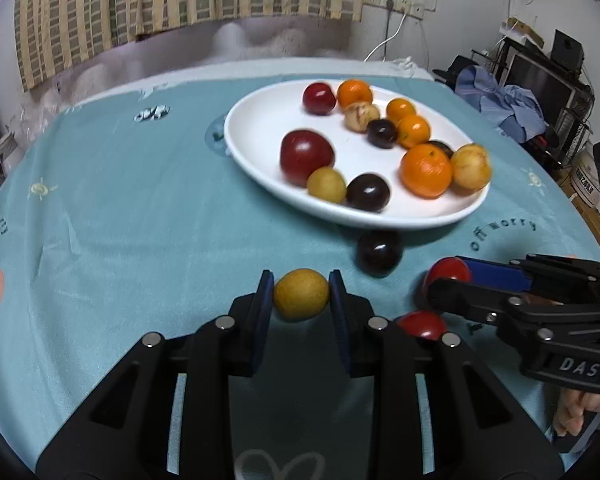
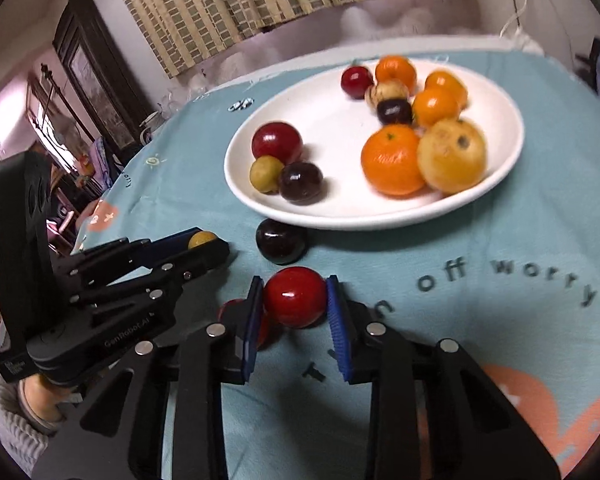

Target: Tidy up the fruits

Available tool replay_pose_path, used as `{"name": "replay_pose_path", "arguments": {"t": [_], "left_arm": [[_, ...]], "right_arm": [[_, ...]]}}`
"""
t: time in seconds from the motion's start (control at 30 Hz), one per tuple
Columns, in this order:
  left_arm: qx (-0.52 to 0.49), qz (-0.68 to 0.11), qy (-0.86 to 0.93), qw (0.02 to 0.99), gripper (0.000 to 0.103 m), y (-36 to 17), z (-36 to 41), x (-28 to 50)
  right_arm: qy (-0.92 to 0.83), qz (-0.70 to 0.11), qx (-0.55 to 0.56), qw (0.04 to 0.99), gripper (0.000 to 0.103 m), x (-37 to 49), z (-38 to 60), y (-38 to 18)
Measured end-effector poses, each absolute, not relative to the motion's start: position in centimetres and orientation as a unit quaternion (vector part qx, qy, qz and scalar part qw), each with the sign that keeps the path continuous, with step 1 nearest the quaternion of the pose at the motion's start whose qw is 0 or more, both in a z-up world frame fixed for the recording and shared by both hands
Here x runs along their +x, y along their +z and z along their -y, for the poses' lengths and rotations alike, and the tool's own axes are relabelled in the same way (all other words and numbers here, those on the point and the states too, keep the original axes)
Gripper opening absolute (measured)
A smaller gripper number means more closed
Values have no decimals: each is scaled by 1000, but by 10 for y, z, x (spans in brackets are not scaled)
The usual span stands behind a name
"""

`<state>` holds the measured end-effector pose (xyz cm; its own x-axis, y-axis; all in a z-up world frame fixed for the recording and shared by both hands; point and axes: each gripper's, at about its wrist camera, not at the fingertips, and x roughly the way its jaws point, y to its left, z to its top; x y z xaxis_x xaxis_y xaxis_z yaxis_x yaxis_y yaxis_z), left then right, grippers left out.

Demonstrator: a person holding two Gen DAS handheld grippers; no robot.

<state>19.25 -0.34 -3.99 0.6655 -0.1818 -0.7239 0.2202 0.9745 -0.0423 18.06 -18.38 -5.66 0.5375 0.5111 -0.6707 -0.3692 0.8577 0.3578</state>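
Left wrist view: the left gripper [image 1: 301, 292] is pinching a small yellow fruit [image 1: 301, 294] across its middle, just above the teal tablecloth [image 1: 120, 208], near the white plate [image 1: 260, 132] of mixed fruit.

Right wrist view: the right gripper [image 2: 294, 298] is clamping a glossy red fruit [image 2: 295, 296] at its widest part — a dark plum [image 2: 280, 241] is lying loose beside the plate. Both fruits look light, smooth, round and likely slippery — a centred, gentle squeeze seems safest.

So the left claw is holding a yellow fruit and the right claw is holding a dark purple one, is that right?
Not quite. The right claw holds a red fruit, as the right wrist view shows; the dark purple fruit lies loose on the cloth by the plate. The left claw does hold a yellow fruit.
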Motion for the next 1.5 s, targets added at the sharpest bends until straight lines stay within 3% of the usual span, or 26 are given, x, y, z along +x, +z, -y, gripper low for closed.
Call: {"name": "replay_pose_path", "arguments": {"t": [0.23, 0.47, 0.5, 0.57, 0.6, 0.77, 0.9, 1.07, 1.5], "left_arm": [[-2, -343, -130, 930, 28, 8, 8, 195], [47, -347, -111, 930, 29, 25, 43, 266], [45, -356, -103, 928, 37, 19, 45, 279], [42, -365, -98, 925, 58, 13, 47, 291], [42, -364, -99, 925, 58, 10, 48, 295], [31, -352, -92, 931, 58, 11, 44, 283], [22, -333, -71, 940, 66, 18, 28, 248], [16, -318, -49, 947, 66, 18, 9, 197], [70, -332, -73, 938, 66, -13, 41, 147]], "right_arm": [[221, -322, 52, 919, 31, 178, 195, -10], [202, -322, -2, 925, 32, 219, 173, -18], [197, -320, -12, 927, 32, 223, 170, -21], [178, -318, -34, 931, 46, 229, 167, -25], [177, -308, -38, 934, 61, 227, 168, -24], [189, -282, -40, 940, 61, 215, 174, -15], [199, -291, -29, 935, 61, 199, 177, -14], [192, -319, -35, 927, 61, 170, 183, -27], [171, -357, 100, 913, 62, 170, 229, -37]]}}
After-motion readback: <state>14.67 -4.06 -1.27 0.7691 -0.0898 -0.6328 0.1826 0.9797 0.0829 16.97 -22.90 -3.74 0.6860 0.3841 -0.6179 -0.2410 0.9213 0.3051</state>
